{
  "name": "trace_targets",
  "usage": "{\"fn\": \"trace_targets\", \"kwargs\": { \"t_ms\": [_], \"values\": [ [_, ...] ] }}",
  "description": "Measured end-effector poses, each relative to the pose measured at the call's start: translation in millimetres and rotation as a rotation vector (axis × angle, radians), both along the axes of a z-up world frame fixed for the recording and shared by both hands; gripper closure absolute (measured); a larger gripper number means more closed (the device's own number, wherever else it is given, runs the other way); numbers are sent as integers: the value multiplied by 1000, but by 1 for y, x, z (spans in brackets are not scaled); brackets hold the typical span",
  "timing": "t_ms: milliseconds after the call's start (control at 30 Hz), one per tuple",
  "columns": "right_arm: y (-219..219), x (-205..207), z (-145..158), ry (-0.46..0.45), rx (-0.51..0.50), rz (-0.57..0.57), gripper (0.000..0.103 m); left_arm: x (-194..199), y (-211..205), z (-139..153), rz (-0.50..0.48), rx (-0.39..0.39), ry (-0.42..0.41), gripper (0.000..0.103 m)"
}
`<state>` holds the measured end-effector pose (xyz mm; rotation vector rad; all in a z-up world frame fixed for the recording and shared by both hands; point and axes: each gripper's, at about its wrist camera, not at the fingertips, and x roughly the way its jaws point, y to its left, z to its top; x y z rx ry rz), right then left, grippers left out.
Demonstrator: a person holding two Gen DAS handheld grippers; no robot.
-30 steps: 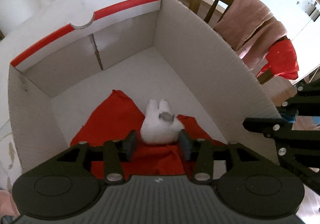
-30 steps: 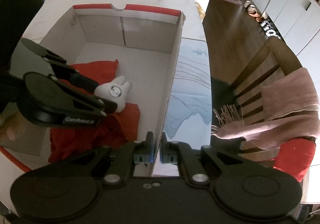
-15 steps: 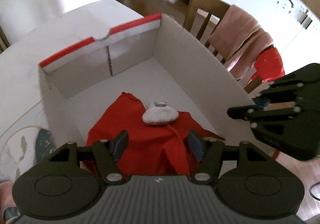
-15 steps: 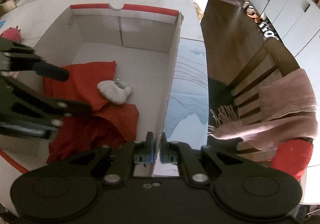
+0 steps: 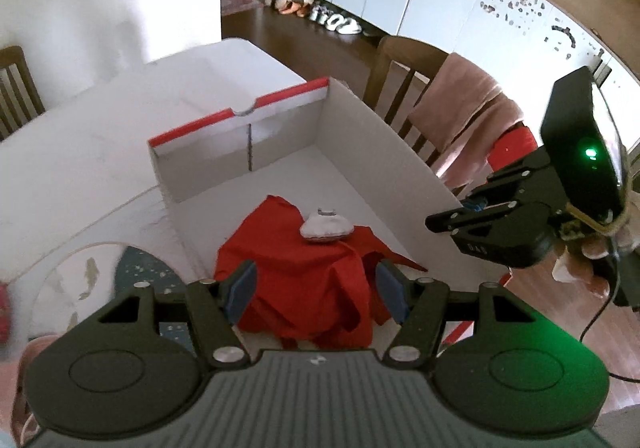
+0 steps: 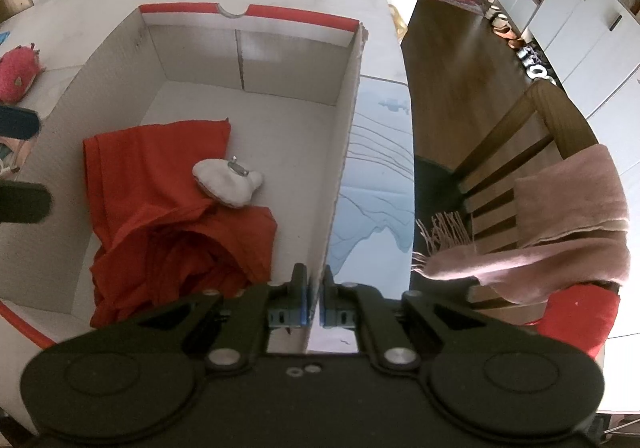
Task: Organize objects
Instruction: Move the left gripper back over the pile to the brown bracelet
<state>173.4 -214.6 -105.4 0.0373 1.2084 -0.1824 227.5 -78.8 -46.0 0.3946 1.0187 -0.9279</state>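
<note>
Cardboard box [image 6: 344, 152]: open-topped, red-trimmed, standing on the white table [image 5: 80, 144]. Serves as the collecting container.

Red cloth [image 6: 160, 208]: inside the box, crumpled on its floor toward the near end. Counted as stowed.

White plush toy [image 6: 226, 182]: inside the box, lying on its side on top of the red cloth, metal ring uppermost. Touched by neither gripper. Counted as stowed.

Pink plush toy [image 6: 18, 72]: outside the box, on the table beyond the box's left wall. Judged the likeliest item left to collect.

Left gripper [image 5: 316, 290]: raised above the near end of the box, fingers spread wide, nothing between them. Free for another pick.

Right gripper [image 6: 314, 298]: fingers closed to a narrow gap that straddles the top edge of the box's right wall; it appears to pinch that wall and steady the box, though actual contact cannot be confirmed.

Pink scarf [image 6: 560, 208]: draped over a wooden chair [image 6: 520, 136] beside the table; whether it belongs to the task cannot be told.

Progress, as a judgement: two items in, at least one out; task partway done.
</note>
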Motion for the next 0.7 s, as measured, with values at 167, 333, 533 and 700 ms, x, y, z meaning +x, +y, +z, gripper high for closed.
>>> {"fn": "trace_targets", "kwargs": {
  "t_ms": [167, 333, 533, 700],
  "values": [
    [0, 1, 0, 4, -3, 0, 99, -2, 21, 13, 27, -17, -22, 33],
    [1, 2, 0, 9, -8, -1, 99, -4, 46, 25, 57, -29, -38, 27],
    [0, 2, 0, 12, -7, -6, 98, -5, 81, 36, 119, -42, -59, 26],
    [1, 3, -1, 15, -11, -8, 98, -4, 117, 42, 193, -55, -71, 19]
  ]
}}
